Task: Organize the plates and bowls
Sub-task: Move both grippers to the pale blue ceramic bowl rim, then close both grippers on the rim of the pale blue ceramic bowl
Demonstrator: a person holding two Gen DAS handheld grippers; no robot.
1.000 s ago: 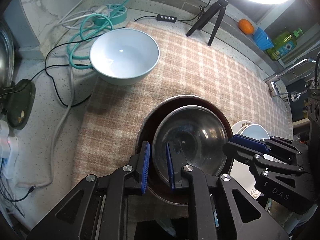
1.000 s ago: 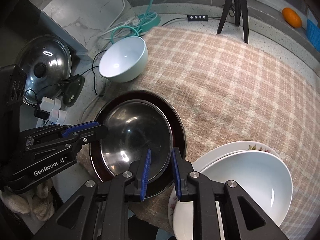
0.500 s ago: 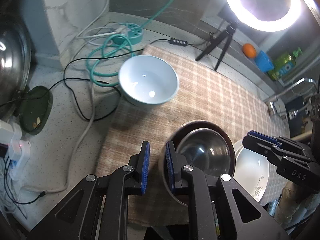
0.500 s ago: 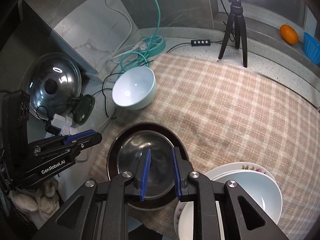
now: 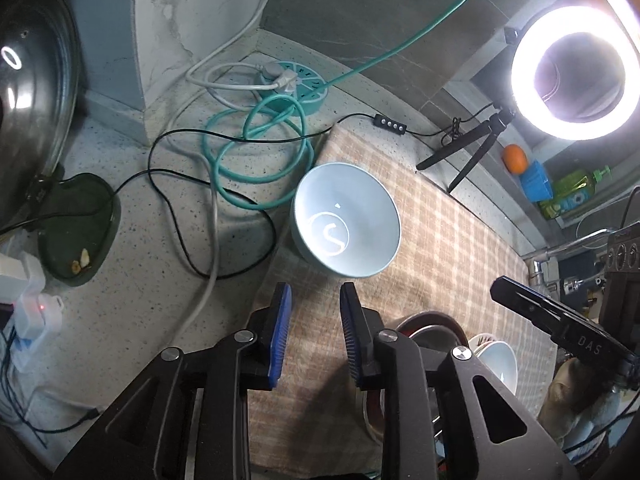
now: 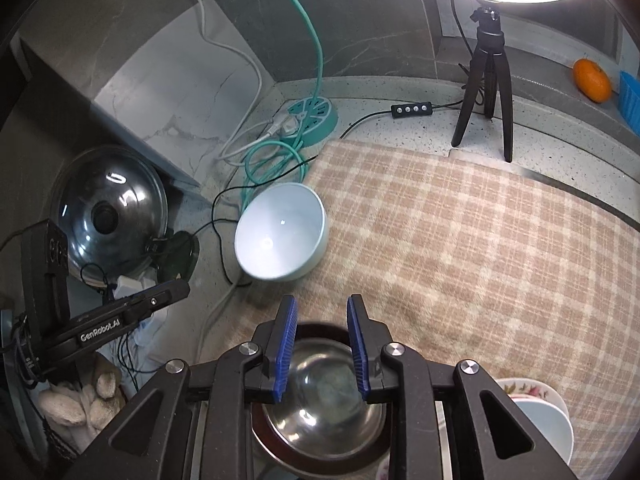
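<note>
A pale blue bowl (image 5: 346,219) sits upright at the left edge of the checked cloth (image 5: 452,248); it also shows in the right wrist view (image 6: 280,238). My left gripper (image 5: 314,334) is open and empty, a little short of this bowl. My right gripper (image 6: 320,346) is open and empty, above a steel bowl (image 6: 324,404) nested in a dark brown bowl (image 6: 264,436). To their right a white bowl (image 6: 540,428) rests on a flowered plate (image 6: 528,390). The steel bowl's rim (image 5: 434,330) and the white bowl (image 5: 496,362) show behind my left gripper.
Teal and black cables (image 5: 256,152) and a round power strip (image 5: 298,86) lie on the counter left of the cloth. A glass pot lid (image 6: 108,212) and a dark green dish (image 5: 76,236) stand at the left. A ring light tripod (image 6: 486,80) stands at the back.
Both grippers have risen and pulled back from the steel bowl, which stays nested in the brown bowl. The left gripper now faces the pale blue bowl, its jaws slightly wider apart.
</note>
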